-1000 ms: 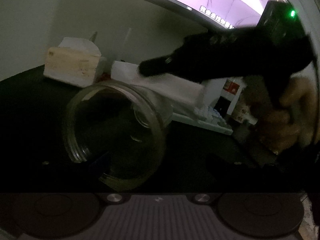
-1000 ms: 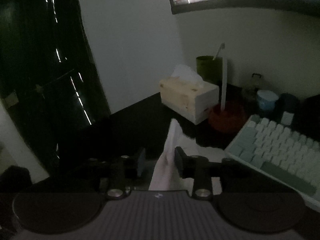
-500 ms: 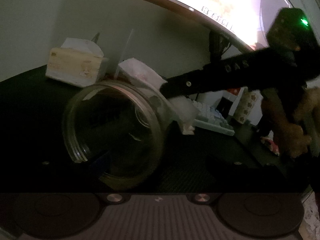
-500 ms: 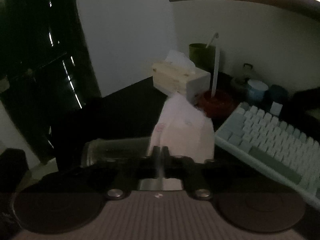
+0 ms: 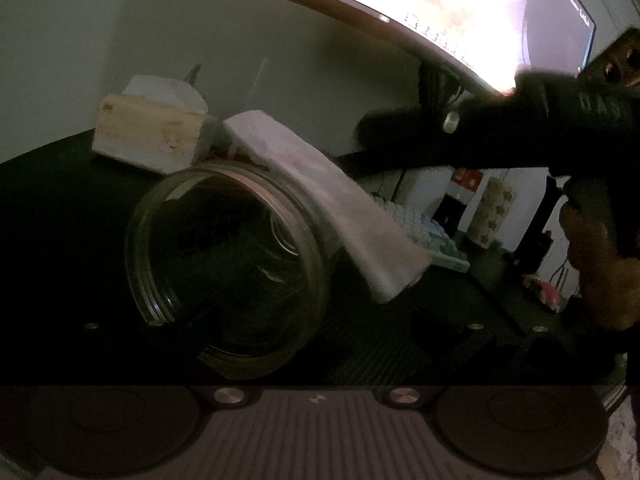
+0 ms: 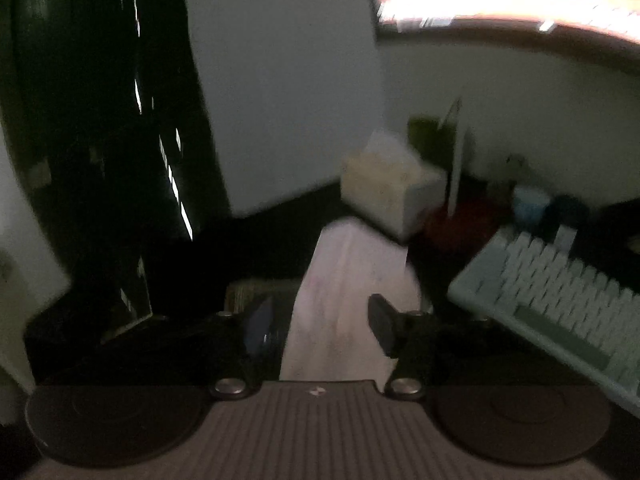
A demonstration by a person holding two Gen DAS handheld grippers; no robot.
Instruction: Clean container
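A clear glass jar (image 5: 224, 268) lies tilted between the dark fingers of my left gripper (image 5: 280, 320), which is shut on it. One finger shows as a dark shape through the glass. A folded white tissue (image 5: 332, 208) is draped over the jar's upper right rim. My right gripper (image 6: 320, 320) has its jaws opening. The tissue (image 6: 344, 280) lies between them, and the pads stand apart from it. The left wrist view shows the right gripper (image 5: 460, 136) hanging above and right of the tissue, with a person's hand (image 5: 596, 264) behind it.
A tissue box (image 5: 152, 136) stands behind the jar on the dark desk. A pale keyboard (image 6: 560, 300) lies to the right, under a bright curved monitor (image 5: 460, 8). Cups and small containers (image 6: 528, 200) crowd the back wall. A patterned cup (image 5: 492, 212) stands at the far right.
The right gripper carried the tissue over the jar, pinched shut on it, and now has its jaws apart. The tissue now lies on the jar's rim. The jar has not moved.
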